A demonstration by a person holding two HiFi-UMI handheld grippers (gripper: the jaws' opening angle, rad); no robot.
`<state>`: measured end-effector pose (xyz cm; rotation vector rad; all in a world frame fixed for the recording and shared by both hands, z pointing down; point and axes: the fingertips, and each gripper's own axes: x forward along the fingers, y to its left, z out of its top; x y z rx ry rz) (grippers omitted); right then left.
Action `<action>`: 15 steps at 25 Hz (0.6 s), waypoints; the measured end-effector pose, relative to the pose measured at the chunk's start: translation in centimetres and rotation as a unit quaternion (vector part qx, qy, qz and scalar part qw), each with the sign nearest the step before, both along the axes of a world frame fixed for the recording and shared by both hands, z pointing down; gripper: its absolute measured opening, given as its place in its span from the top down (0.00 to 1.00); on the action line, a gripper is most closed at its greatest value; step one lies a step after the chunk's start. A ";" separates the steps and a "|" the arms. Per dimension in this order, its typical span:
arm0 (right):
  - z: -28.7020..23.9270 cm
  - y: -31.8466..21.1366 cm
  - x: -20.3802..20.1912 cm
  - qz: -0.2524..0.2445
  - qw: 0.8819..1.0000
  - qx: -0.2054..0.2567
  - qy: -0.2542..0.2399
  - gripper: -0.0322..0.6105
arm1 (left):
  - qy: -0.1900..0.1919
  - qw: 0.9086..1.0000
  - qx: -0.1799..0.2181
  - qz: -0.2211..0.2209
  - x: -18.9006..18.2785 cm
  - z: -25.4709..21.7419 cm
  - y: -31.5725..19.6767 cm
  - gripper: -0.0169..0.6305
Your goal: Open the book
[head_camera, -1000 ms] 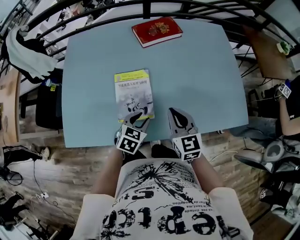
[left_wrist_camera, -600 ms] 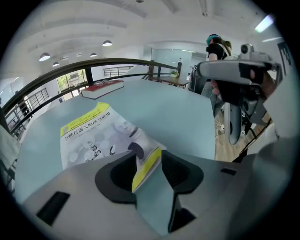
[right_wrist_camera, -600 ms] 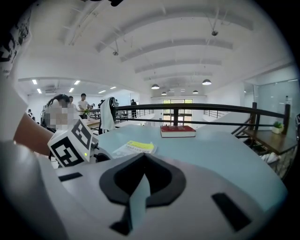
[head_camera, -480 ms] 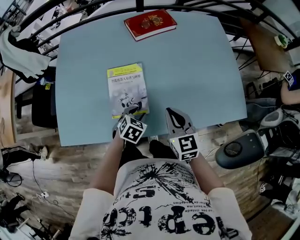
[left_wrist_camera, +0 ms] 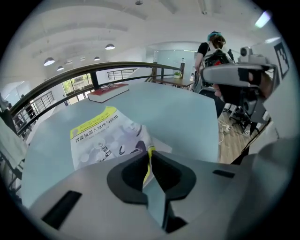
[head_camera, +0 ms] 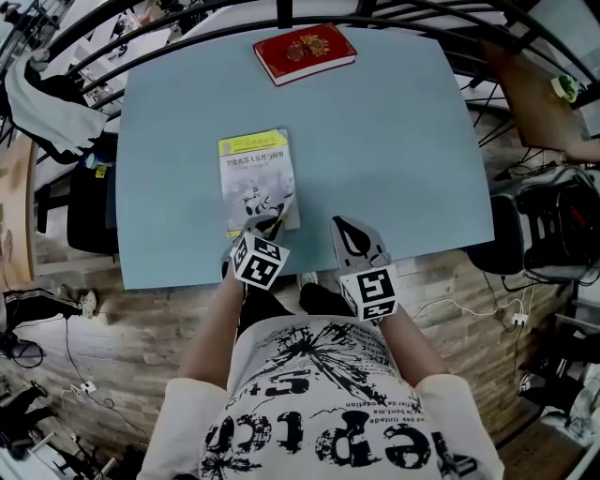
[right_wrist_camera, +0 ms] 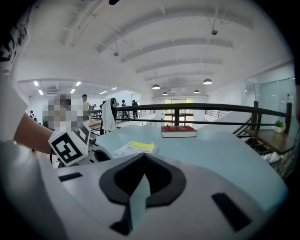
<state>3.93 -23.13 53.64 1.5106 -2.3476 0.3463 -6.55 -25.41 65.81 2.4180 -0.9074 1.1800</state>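
A thin book [head_camera: 259,178] with a yellow band and a grey-white cover lies closed on the light blue table [head_camera: 394,141]. My left gripper [head_camera: 265,223] sits at the book's near right corner. Its jaws are closing, and the cover's yellow-edged corner [left_wrist_camera: 149,157] is pinched between them. In the left gripper view that corner is lifted a little off the pages while the rest of the book [left_wrist_camera: 101,136] lies flat. My right gripper [head_camera: 345,230] rests shut and empty over the table's near edge, to the right of the book.
A thick red book [head_camera: 304,52] lies at the table's far edge, also seen as the red book [right_wrist_camera: 178,131] in the right gripper view. A black railing [head_camera: 281,14] curves behind the table. Chairs and cables stand on the floor to the right.
My left gripper has sunk onto the book's near right corner and its jaws have closed on the cover's edge. The right gripper has stayed put.
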 end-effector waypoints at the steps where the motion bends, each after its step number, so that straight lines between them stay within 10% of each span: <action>1: -0.2 -0.1 -0.3 -0.003 1.000 0.001 -0.001 0.93 | 0.006 1.000 0.000 -0.002 -0.1 -0.4 -0.1 0.91; 15: -3.6 -2.4 -6.8 -0.075 0.996 0.037 -0.027 0.93 | 0.103 0.991 0.030 -0.078 -5.7 -8.1 0.0 0.93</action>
